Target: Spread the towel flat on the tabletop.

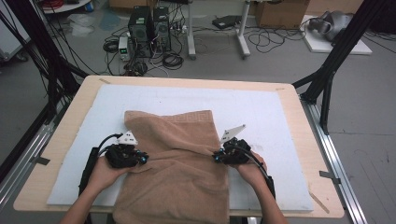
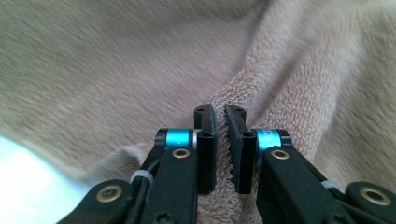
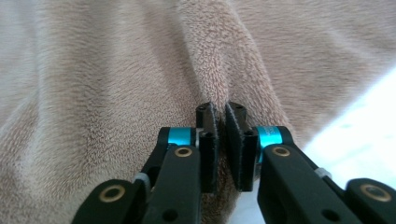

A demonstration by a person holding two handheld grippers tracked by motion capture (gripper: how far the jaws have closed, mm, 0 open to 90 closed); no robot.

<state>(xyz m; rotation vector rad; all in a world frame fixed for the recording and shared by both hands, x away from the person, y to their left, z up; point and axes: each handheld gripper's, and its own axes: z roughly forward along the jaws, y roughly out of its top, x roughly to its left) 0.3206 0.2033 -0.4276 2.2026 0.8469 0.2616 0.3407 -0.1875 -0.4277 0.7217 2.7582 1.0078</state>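
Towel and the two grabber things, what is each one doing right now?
Towel: brown, spread on the white mat, near end hanging over the table edge, pinched into a ridge at each side.
Left gripper: shut on a fold of the towel's left edge.
Right gripper: shut on a fold of the towel's right edge.
White mat: lying flat on the table.
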